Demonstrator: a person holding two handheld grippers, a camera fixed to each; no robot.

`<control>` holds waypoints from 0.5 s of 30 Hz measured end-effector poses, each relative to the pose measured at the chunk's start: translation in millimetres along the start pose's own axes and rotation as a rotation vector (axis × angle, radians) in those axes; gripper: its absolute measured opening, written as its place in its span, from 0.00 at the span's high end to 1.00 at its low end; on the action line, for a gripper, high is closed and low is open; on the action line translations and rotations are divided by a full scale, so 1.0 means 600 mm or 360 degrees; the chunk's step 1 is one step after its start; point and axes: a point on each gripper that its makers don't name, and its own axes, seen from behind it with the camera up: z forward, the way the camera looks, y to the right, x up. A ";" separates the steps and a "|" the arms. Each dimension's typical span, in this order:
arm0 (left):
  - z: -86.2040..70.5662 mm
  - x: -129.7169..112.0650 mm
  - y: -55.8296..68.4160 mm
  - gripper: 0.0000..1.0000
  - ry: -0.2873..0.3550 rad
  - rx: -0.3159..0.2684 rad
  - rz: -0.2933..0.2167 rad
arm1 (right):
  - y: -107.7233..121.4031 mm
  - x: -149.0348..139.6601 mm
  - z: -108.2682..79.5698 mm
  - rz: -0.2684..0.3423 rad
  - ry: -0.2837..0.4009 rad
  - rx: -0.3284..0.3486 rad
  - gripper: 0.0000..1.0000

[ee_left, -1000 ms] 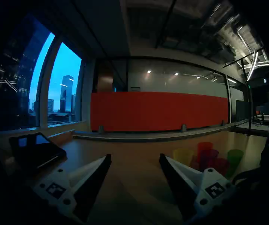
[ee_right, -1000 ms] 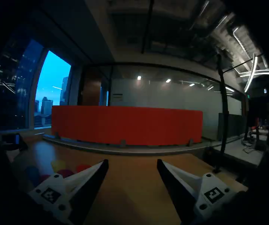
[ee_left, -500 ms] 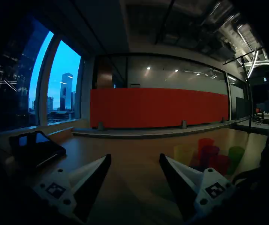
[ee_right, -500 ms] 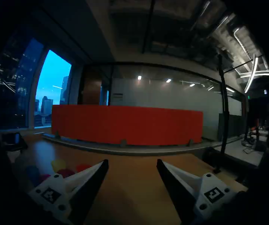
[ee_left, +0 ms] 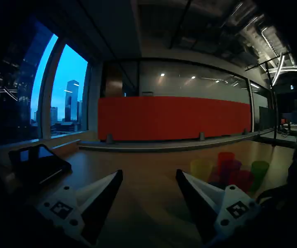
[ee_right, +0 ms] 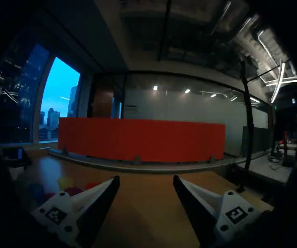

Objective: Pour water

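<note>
An orange-red is seen across the partition (ee_left: 173, 118). Below it, the table (ee_left: 107, 159) is rendered in warm brown. Lower right of the partition, 4 cups are coloured differently: yellow cup (ee_left: 201, 168), red cup (ee_left: 226, 157), purple cup (ee_left: 230, 167), green cup (ee_left: 259, 169). The left gripper (ee_left: 148, 171) is coloured white and black, with black-and-white square markers. Left of the partition, the window (ee_left: 72, 82) is lit bright blue.

Dim room, blue window (ee_left: 68, 99) light, fisheye-warped edges.
</note>
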 end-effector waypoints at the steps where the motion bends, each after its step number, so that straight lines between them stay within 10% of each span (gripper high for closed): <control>1: 0.000 0.000 0.000 0.05 0.0000 0.0000 0.0000 | 0.001 0.000 0.001 0.0000 0.0004 0.0004 0.00; 15: 0.000 0.000 0.000 0.05 0.0000 0.0000 0.0000 | 0.012 -0.039 0.013 -0.0005 0.0013 0.0021 0.00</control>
